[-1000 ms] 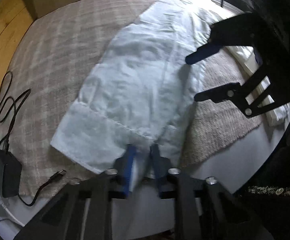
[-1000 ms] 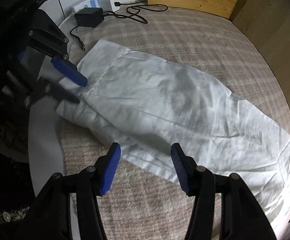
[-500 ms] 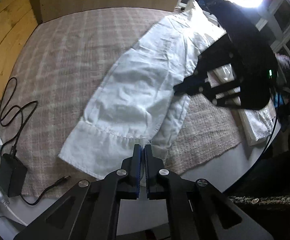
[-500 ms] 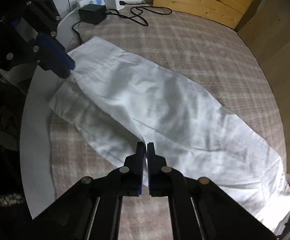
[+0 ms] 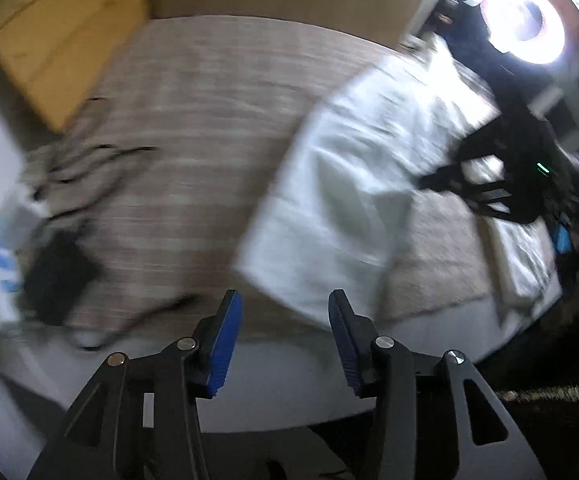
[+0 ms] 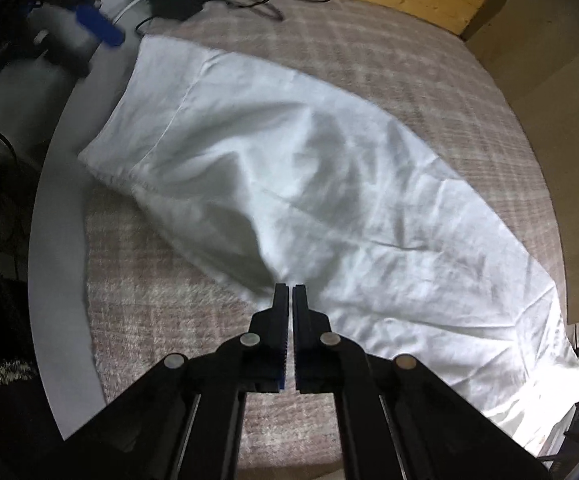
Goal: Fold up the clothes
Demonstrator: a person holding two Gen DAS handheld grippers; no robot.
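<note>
On the left, the left claw [image 5: 285,336] has let go. Half a second ago its blue pads were pressed together at the hem end of the white garment [image 5: 353,184]; now they stand apart and are opening further, with nothing between them but the grey table edge [image 5: 289,376] below. The hem corner lies just beyond the tips, flat on the beige plaid cloth [image 5: 185,168] that covers the table, and the whole left view is smeared by motion, so this claw is on the move and not settled over anything. At the far left of that view the black adapter [image 5: 55,276] and its cable are only a blur beside the power strip.

Moving right, the garment [image 6: 309,184] stretches as a long white shape across the plaid cloth [image 6: 161,308], its hemmed end toward the upper left of the right wrist view and its other end running off to the lower right.

The right claw [image 6: 290,292] has done the opposite: a second ago its jaws were wide apart over the near edge, and now they are pressed together, pinching that near long edge about midway along, where the fabric rises in a small peak at the tips.

As I read it, the grip has passed from the hem to the side edge. The left claw probably needs a new hold on that same edge before a lengthwise fold can be carried over evenly.
</note>
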